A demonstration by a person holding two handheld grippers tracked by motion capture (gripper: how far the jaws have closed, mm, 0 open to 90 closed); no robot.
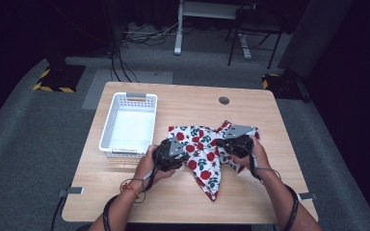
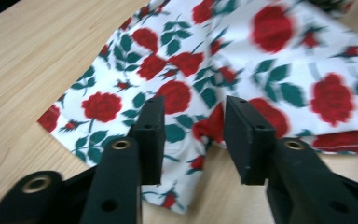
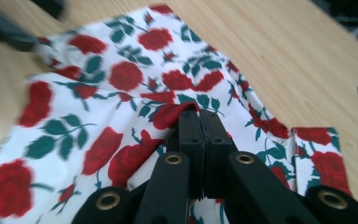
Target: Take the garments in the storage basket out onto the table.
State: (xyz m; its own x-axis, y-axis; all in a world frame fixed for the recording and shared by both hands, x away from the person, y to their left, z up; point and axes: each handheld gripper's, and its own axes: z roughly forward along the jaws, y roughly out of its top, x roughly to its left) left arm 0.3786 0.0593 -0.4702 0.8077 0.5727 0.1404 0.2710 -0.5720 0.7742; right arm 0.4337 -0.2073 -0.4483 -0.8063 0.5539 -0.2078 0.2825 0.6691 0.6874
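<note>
Fingers [image 3: 199, 140] of the right gripper [image 3: 199, 122] are pressed flat together on a raised fold of the rose-print cloth [image 3: 121, 93], which puckers where it enters the jaws; fingers [image 2: 150, 135] of the left gripper [image 2: 193, 140] stand partly apart, with the cloth lying under and beyond the gap and neither pad pressing on it, so this gripper has hold of nothing. In the high view, the left gripper [image 1: 169, 153] sits over the near left part of the cloth [image 1: 203, 163] and the right gripper [image 1: 235, 142] over its right part, each carried in a hand entering from the bottom edge. The cloth lies crumpled and partly doubled over on the wooden table [image 1: 250, 197], right of centre, with one pointed corner reaching toward the person. A white slotted basket [image 1: 107, 126] stands well apart from the cloth's bulk at the table's left, with nothing visible inside it. Judged from this arrangement, the step in hand is folding or rearranging the cloth: one side is pinched and drawn up while the other side is free. The next move probably calls for the left gripper to settle on a fresh edge or corner and close on it, while the right grip is kept firm so that the thin fabric does not slip out.
</note>
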